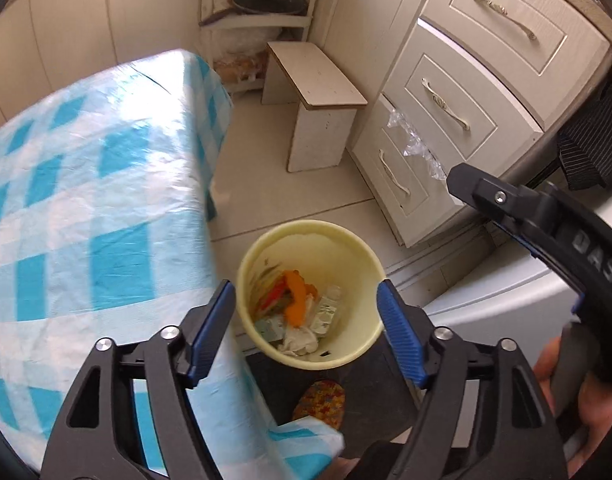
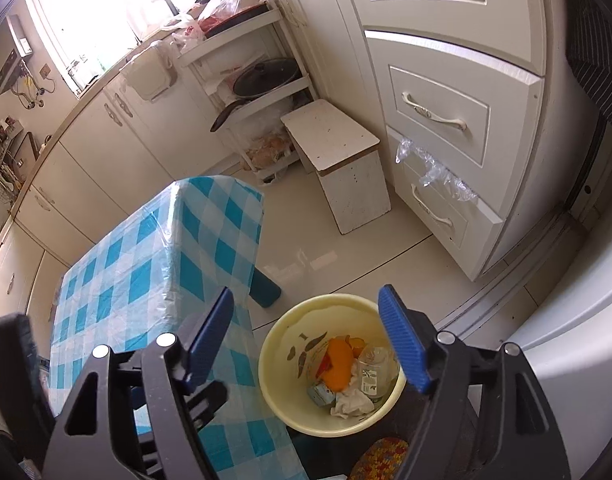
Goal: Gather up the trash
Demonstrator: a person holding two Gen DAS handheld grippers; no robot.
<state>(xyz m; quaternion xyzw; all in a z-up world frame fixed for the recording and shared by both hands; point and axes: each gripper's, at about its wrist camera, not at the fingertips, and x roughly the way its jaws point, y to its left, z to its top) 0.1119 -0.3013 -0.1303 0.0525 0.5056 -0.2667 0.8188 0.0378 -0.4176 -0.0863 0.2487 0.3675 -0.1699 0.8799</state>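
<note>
Hanging above the pale yellow bin (image 1: 310,294), both sets of jaws stand wide with nothing between their blue pads. The left gripper (image 1: 306,332) frames the bin's mouth from almost straight overhead, the rim sitting between its fingers in that view; the right gripper (image 2: 308,356) looks down from a little further off, the bin nearer its right-hand finger.

All the trash I can see lies at the bottom of the bin: a curl of orange peel (image 1: 296,300), a small clear bottle (image 1: 326,312), a crumpled white tissue (image 1: 300,340) and some bits of printed wrapper (image 1: 272,298). I would judge all of it light. The tissue and wrappers are soft and will crush under any pinch; the peel is limp and perhaps slippery; the bottle is stiff and smooth, best taken across its body.

The bin itself looks like thin, light plastic, easiest gripped at the rim. It stands on the tiled floor, just beside the corner of the desk with the blue checked cloth (image 2: 146,264). A white stool (image 2: 346,168) and the cream drawers (image 2: 446,120) stand beyond, well apart.
</note>
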